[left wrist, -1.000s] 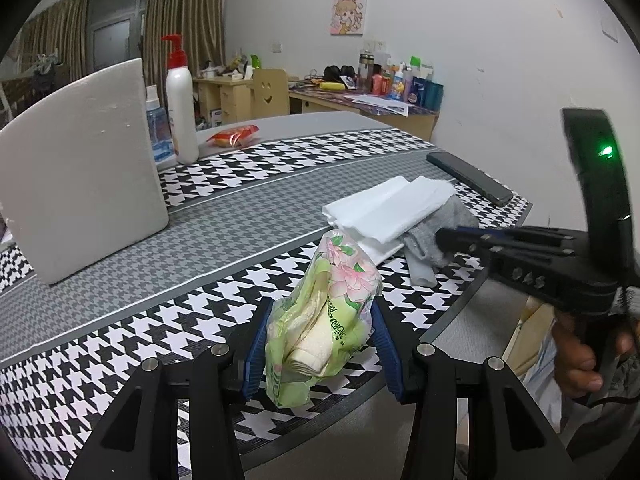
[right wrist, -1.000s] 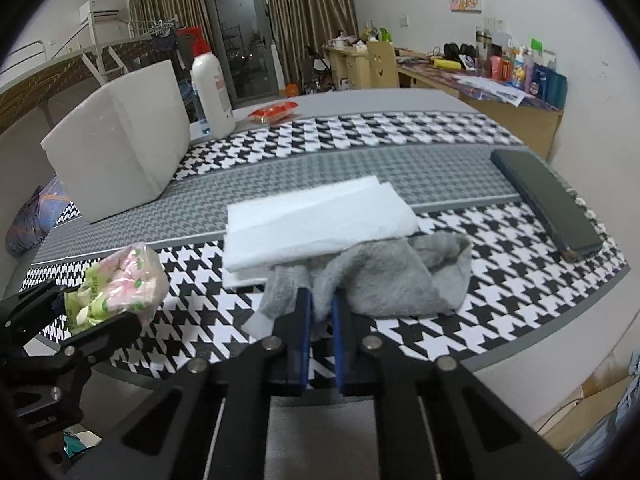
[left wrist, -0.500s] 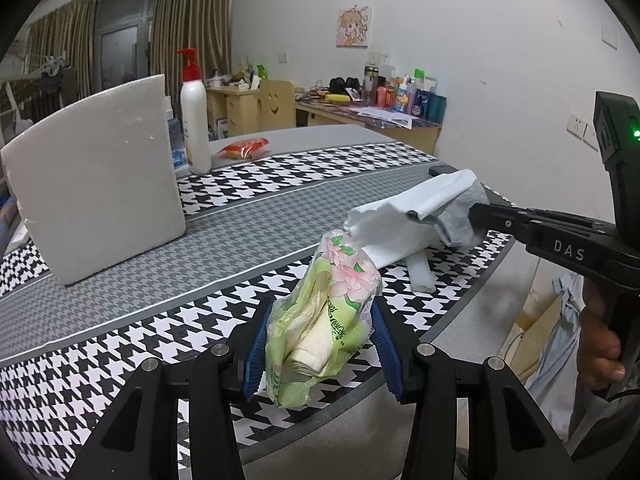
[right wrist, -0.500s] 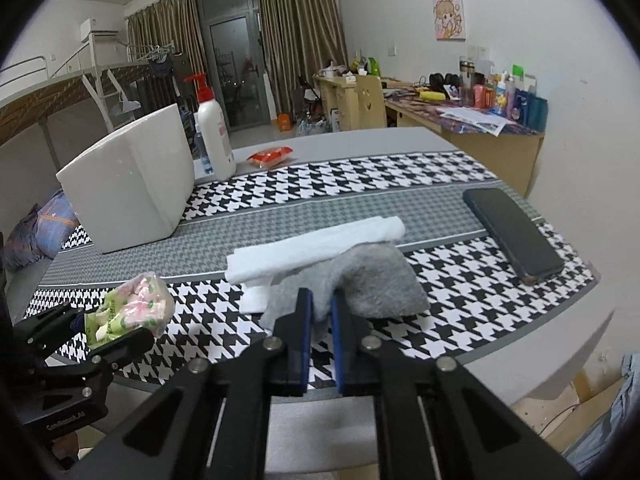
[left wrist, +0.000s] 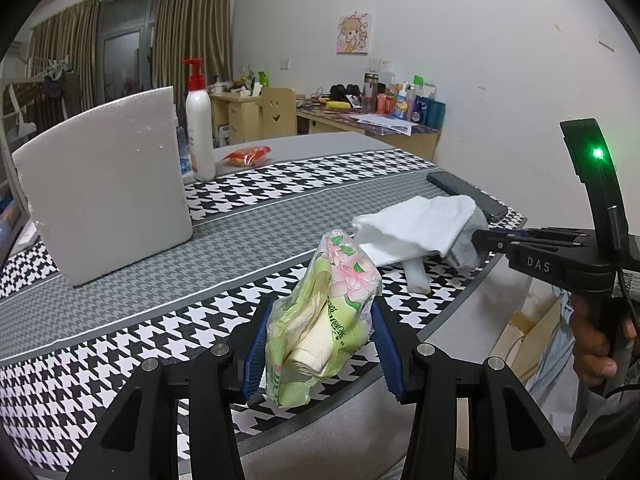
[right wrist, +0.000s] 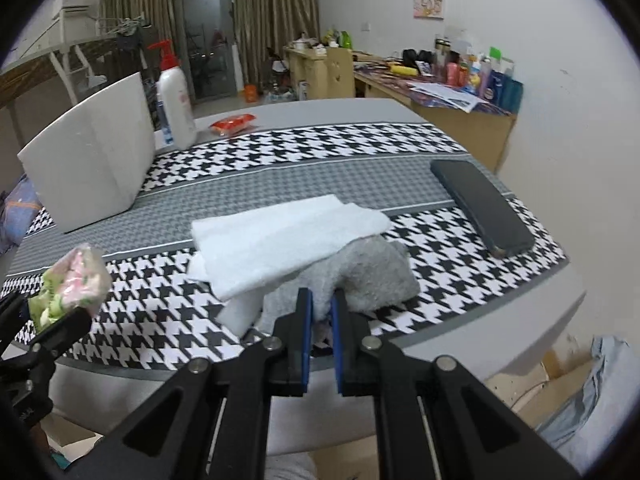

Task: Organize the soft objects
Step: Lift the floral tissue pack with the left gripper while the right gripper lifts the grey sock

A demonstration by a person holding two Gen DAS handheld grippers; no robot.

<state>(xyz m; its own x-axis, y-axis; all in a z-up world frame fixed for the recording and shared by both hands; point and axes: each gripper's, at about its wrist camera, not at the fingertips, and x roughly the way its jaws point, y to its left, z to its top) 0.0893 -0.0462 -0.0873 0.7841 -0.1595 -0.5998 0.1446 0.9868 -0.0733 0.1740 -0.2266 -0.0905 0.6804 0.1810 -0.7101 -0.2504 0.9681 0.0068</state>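
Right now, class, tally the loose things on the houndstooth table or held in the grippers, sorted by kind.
Soft cloths: 2, white towel and grey cloth
Soft packets: 2, tissue pack and red packet
Foam blocks: 1, white foam block
Pump bottles: 1, pump bottle
Dark flat cases: 1, black case
Total: 7

tissue pack (left wrist: 328, 312): green, pink floral | towel (right wrist: 288, 240): white | cloth (right wrist: 360, 276): grey | tablecloth (right wrist: 320, 148): black-white houndstooth
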